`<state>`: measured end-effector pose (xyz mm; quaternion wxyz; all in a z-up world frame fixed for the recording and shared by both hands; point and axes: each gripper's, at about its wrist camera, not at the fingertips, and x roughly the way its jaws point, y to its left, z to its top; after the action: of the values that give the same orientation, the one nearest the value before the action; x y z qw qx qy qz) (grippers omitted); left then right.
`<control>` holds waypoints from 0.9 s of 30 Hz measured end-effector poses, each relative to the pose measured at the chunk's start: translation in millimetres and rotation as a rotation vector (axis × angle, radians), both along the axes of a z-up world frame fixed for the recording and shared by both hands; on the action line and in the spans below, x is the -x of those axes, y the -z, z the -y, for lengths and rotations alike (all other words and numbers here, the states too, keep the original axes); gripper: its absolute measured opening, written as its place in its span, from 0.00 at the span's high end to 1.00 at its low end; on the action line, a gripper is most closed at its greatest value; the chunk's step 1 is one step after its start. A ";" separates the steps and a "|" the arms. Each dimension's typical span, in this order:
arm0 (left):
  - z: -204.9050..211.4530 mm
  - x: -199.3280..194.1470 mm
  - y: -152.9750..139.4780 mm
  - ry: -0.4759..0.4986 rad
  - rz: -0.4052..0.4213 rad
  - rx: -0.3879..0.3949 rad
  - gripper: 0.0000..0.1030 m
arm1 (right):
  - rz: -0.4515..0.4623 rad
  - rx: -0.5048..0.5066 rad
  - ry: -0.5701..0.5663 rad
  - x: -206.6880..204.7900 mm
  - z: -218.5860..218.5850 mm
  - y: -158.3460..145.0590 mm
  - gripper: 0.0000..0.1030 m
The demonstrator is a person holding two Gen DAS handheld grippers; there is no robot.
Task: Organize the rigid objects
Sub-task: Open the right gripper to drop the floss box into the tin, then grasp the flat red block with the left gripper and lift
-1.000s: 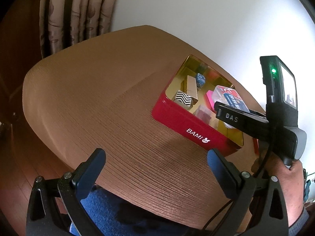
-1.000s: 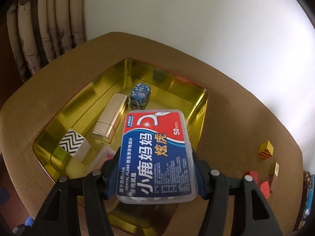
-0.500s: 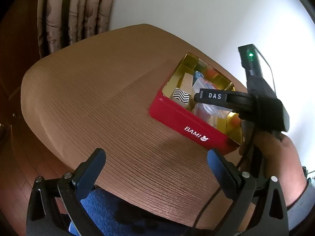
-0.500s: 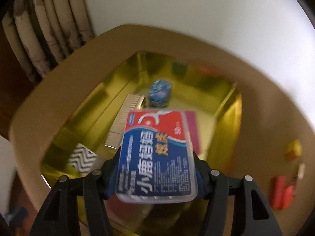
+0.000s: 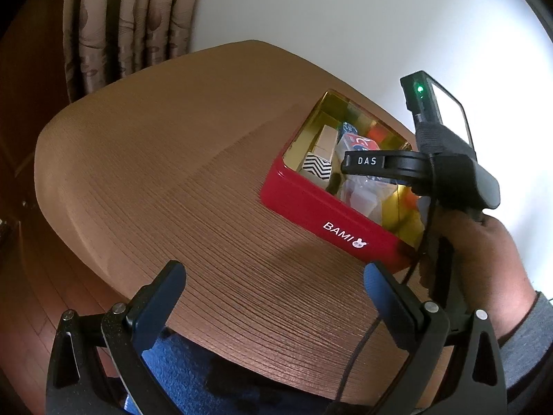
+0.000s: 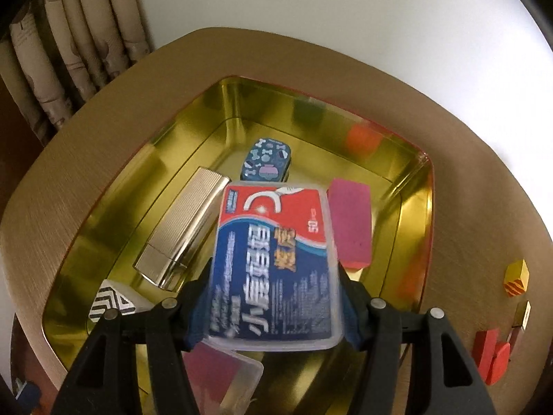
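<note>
My right gripper (image 6: 273,314) is shut on a clear dental floss box (image 6: 273,263) with a red and blue label, held tilted down inside the red tin (image 5: 331,221) with its gold inside (image 6: 103,242). In the tin lie a gold ribbed case (image 6: 183,231), a blue patterned case (image 6: 268,160), a pink block (image 6: 350,221), a zigzag cube (image 6: 110,302) and a clear box (image 6: 224,377). My left gripper (image 5: 273,297) is open and empty over the table's near edge, left of the tin. The right gripper (image 5: 380,166) shows there over the tin.
The round wooden table (image 5: 155,159) stands by a white wall and curtains (image 5: 128,24). Loose blocks lie right of the tin: a yellow striped cube (image 6: 516,278), red pieces (image 6: 492,356) and a small tan block (image 6: 522,314). Blue cloth (image 5: 193,377) lies below the table edge.
My right gripper has carried the floss box forward and down into the tin and tilted it. The left gripper has stayed open and nearly still.
</note>
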<state>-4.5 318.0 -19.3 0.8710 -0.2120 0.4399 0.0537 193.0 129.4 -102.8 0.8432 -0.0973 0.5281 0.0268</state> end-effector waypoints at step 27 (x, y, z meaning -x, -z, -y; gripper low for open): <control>207.4 -27.4 -19.0 0.449 0.202 -0.278 0.01 | 0.377 -0.220 0.494 306.2 306.1 -59.2 0.38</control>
<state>22.9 110.6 -0.2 0.9211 0.0080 0.3754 -0.1024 -113.3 -176.8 -43.6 0.9125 0.1221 0.3644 -0.1404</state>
